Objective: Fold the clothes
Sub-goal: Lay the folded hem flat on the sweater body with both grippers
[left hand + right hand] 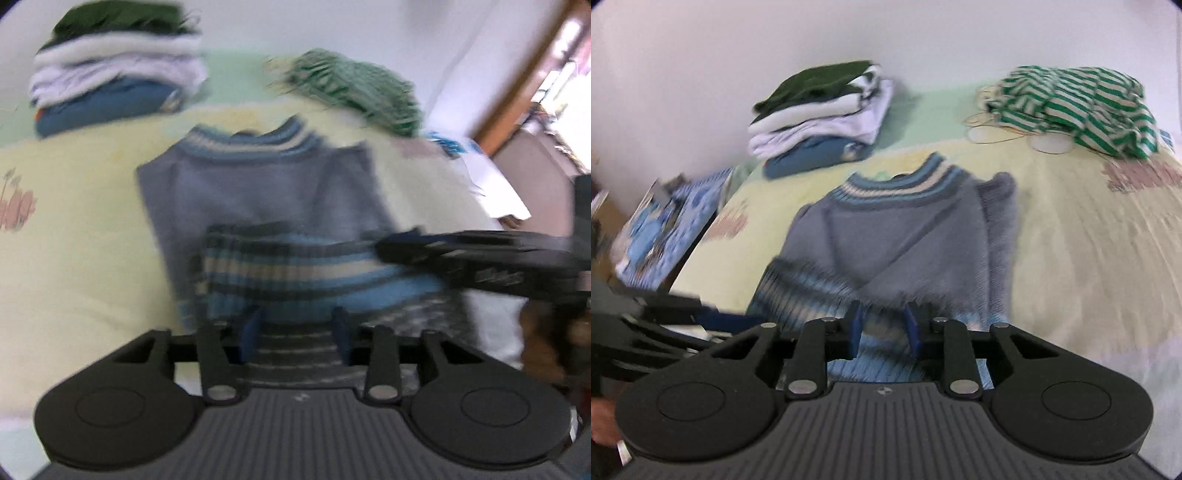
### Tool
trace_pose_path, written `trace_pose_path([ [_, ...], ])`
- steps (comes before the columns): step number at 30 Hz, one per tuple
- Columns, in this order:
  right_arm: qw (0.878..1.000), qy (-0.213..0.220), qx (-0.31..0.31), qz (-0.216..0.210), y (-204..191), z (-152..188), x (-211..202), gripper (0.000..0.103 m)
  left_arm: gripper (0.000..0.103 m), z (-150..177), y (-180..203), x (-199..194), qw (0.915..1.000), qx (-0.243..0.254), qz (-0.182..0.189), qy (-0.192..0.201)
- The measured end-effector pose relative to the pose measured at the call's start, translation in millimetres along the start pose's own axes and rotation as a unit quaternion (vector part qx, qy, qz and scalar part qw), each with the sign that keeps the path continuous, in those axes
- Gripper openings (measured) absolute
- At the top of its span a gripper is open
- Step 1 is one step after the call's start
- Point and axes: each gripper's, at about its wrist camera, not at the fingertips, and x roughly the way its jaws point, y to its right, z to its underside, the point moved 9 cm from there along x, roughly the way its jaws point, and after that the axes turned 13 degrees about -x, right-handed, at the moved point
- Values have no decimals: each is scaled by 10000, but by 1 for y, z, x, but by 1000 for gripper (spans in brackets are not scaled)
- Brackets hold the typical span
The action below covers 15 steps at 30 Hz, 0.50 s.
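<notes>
Yellow bedding covered the bed (1089, 258), which carried everything seen. A grey-blue knitted sweater (897, 236) was laid across the bed's middle, its collar toward the far edge, its sleeves folded in over the body, and its striped hem (295, 273) raised at the near edge. A stack of folded clothes (820, 114) was seen by the far left corner, and a loose green-striped garment (1071, 103) was heaped by the far right corner.

The left gripper (295, 328) was seen at the hem with its fingers part open and striped knit lying between the blue pads; whether the cloth was pinched could not be told through the blur. The right gripper (882, 328) was placed at the same hem, its fingers likewise part open with knit between them, and a firm grasp could not be confirmed.

A risk was judged from this: were the hem carried toward the collar on so loose a hold, the thick knit could slip from one side and the fold would land skewed. The folded-in sleeves could also be dragged out.
</notes>
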Motion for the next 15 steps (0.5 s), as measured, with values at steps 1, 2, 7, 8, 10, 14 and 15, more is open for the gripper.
trace_pose_path([
  [1, 9999, 61, 39, 103, 4, -1, -6, 27, 34, 1, -3, -3, 10000, -2, -21, 41],
  [2, 9997, 123, 79, 206, 7, -1, -11, 32, 33, 4, -5, -9, 10000, 23, -46, 82],
  [7, 9991, 128, 229, 347, 19, 17, -41, 41, 47, 25, -22, -41, 9994, -56, -132, 323],
  [8, 9991, 92, 229, 352, 19, 21, -40, 42, 50, 27, -25, -41, 9993, -121, -126, 323],
  [10, 9991, 20, 229, 362, 19, 28, -38, 42, 53, 32, -29, -34, 9991, -346, -76, 219],
  [14, 9989, -124, 229, 383, 18, 42, -34, 41, 39, 38, -23, -24, 9990, -426, -106, 99],
  [15, 9989, -160, 229, 388, 18, 46, -33, 40, 30, 40, -20, -25, 9992, -352, -134, 105],
])
